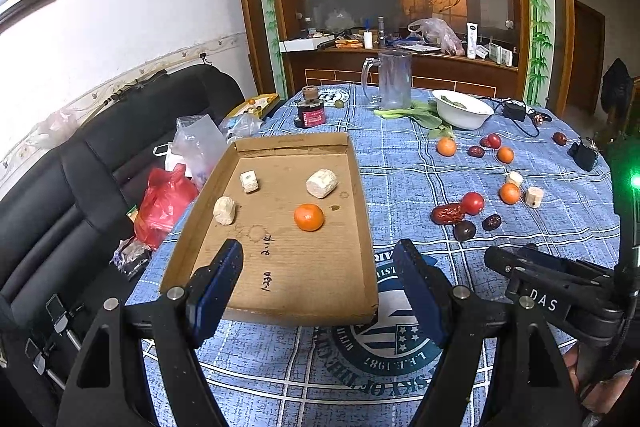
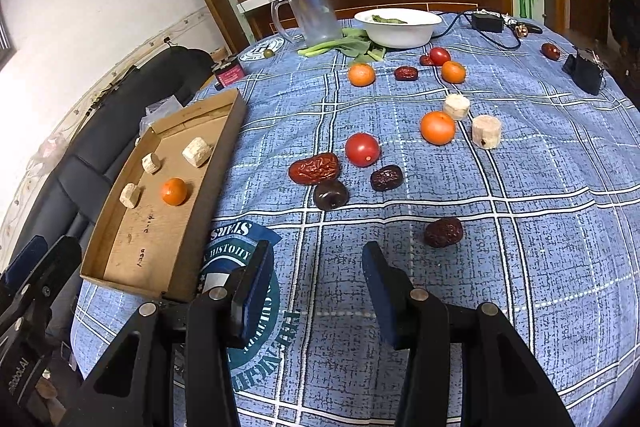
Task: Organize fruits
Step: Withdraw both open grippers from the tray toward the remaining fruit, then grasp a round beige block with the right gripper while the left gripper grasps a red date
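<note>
Blue padded fingers frame the bottom of both views: the right gripper point(image 2: 316, 291) hangs over the checked tablecloth point(image 2: 520, 267) with its jaws parted and nothing between them, and the left gripper point(image 1: 320, 291) stands spread wider, also empty, over the near edge of the cardboard tray point(image 1: 362, 211). In the right wrist view, the nearest fruit is a lone dark red date point(image 2: 444, 232) at about one o'clock from the right gripper, close ahead. Further out at twelve o'clock lies a cluster: a dark plum point(image 2: 330, 194), a large red date point(image 2: 314, 168), a smaller dark date point(image 2: 386, 177) and a red tomato point(image 2: 362, 149), some touching, others just beside each other. Beyond, at one o'clock, an orange point(image 2: 437, 127) sits just beside two pale cut chunks point(image 2: 486, 131). At ten o'clock the tray already holds one orange point(image 2: 174, 191) and three pale chunks. Judging by looks, the dates are light, wrinkled and fairly firm, so a pinch across the short width should hold; the tomato is smooth, round and soft-skinned, likely to roll or bruise, so it wants a gentle squeeze across its widest middle. The oranges seem sturdier but equally inclined to roll.
</note>
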The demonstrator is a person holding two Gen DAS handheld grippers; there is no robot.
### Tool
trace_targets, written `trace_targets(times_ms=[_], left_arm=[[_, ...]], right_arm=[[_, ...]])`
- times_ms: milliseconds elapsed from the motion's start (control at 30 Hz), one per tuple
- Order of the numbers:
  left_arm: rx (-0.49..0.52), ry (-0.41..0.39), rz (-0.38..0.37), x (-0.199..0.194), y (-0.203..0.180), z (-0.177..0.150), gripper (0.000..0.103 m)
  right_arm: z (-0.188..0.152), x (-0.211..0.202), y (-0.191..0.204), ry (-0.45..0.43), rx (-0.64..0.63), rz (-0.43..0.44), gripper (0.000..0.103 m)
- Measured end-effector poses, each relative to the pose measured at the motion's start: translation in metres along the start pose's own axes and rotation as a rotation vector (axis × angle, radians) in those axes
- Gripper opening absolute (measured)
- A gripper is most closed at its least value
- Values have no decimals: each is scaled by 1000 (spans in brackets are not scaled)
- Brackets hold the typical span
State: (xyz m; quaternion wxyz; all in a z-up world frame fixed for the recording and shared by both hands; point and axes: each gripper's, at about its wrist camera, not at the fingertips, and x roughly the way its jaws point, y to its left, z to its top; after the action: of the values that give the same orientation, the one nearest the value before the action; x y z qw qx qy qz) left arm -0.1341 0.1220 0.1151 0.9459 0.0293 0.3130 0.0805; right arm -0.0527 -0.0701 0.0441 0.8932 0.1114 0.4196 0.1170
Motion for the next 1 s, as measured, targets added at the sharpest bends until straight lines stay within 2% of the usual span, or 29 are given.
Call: trace_targets(times_ms=[267,533,700,833,1000], left_arm=[[20,-19,-16,-5,-7,0,77],[27,-5,-24,0,-13,-1,77],[7,15,-55,4,-7,5,77],[-29,26,-74,8,4,16,77],[-29,25,-152,12,-5,38,77]], right_arm=[[-1,1,-3,1,5,-3,50],[0,0,-13,-4,29,-2,50],[10,-9,-32,-8,56,9,50],[29,-29,-65,-47,72,-51,50],[53,-44,-107,-71,109,-134,49]])
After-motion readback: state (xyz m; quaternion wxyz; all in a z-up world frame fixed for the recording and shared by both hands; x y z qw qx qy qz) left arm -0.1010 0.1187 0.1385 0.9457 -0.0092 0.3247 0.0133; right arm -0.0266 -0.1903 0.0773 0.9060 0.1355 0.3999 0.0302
